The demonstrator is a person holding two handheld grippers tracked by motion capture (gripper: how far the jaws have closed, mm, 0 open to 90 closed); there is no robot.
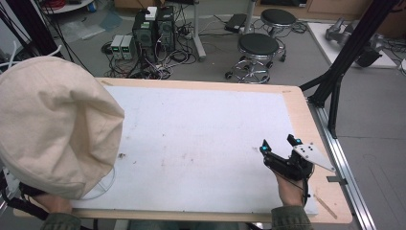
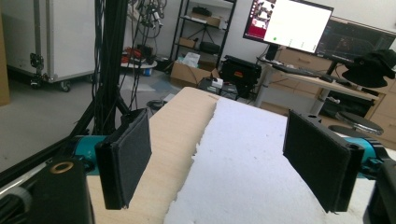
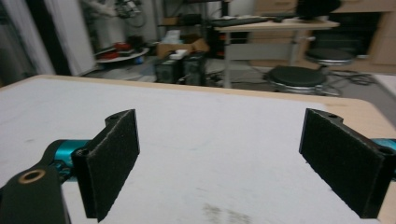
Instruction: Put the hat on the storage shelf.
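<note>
Hand-held gripper above white mat

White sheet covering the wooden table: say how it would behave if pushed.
Probably thin and light: the white sheet lies flat. Its ragged edge suggests it tears easily. It may slide on the wooden table.

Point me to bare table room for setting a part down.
The white foam mat is bare from its far edge to the near edge, between the person's cream fabric hat and the right gripper. Crowded: only the right near corner, under that open gripper and hand.
</note>
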